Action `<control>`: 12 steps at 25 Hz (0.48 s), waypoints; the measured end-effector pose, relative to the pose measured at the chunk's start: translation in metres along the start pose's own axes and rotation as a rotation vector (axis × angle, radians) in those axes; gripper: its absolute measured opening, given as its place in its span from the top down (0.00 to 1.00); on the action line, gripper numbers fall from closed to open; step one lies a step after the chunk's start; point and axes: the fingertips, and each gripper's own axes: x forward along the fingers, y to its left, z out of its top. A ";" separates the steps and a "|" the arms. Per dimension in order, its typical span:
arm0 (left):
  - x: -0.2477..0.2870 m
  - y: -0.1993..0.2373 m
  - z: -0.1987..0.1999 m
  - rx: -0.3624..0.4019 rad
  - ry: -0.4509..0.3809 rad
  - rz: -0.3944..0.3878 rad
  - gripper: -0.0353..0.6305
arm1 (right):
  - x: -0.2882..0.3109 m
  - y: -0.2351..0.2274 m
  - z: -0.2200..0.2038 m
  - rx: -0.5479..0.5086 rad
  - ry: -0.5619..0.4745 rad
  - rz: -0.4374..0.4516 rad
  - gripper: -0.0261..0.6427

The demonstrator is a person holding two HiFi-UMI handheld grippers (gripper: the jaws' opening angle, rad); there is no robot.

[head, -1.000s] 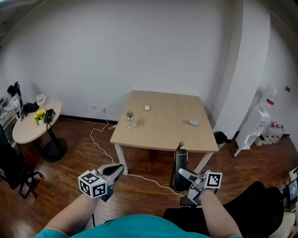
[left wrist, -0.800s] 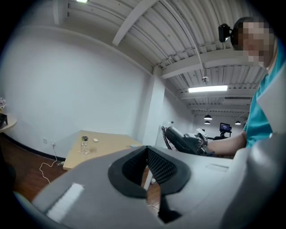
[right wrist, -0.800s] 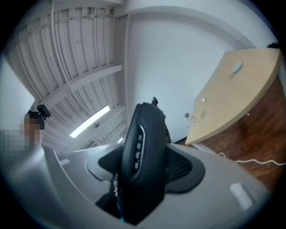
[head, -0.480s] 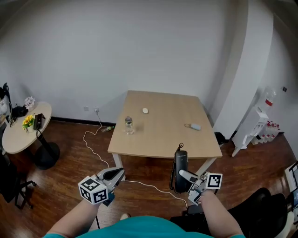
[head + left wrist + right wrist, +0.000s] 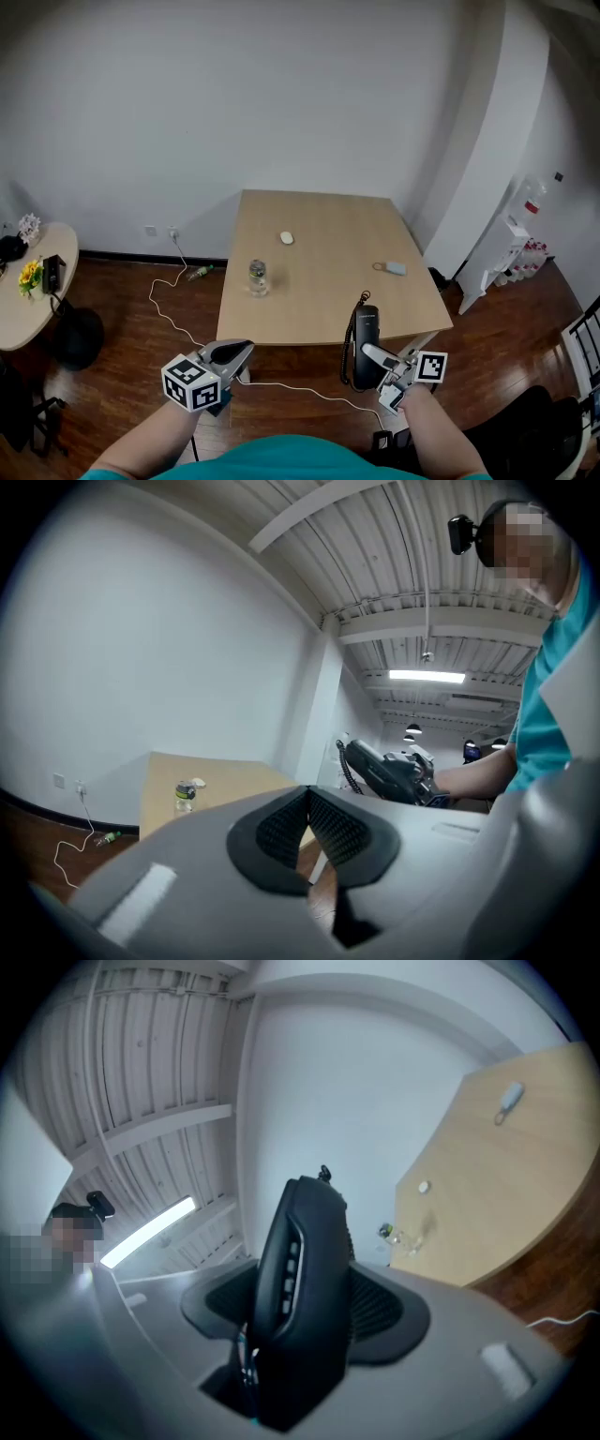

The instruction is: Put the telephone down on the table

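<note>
- Gripping the black telephone (image 5: 300, 1288) upright in the right gripper (image 5: 375, 356), jaws closed on its two flanks, button row facing the camera
- Holding it in the air, off the bench (image 5: 319, 281), just by the near edge, coiled cord alongside
- Carrying the left gripper (image 5: 232, 352) low at the left, jaws pressed together on nothing
- Noting a bottle (image 5: 257, 278) standing on the bench, well apart from the telephone
</note>
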 end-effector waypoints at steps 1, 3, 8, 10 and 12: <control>0.006 0.006 0.001 -0.001 0.003 -0.002 0.94 | 0.004 -0.007 0.006 0.004 0.000 -0.004 0.53; 0.021 0.018 0.005 -0.001 0.008 0.003 0.94 | 0.010 -0.021 0.019 0.016 -0.004 -0.002 0.53; 0.069 0.041 0.015 0.002 0.015 0.044 0.94 | 0.020 -0.068 0.062 0.042 0.015 0.021 0.53; 0.092 0.050 0.020 0.015 0.019 0.067 0.94 | 0.028 -0.086 0.082 0.044 0.040 0.045 0.53; 0.115 0.057 0.025 0.002 0.012 0.093 0.94 | 0.034 -0.104 0.104 0.041 0.074 0.064 0.53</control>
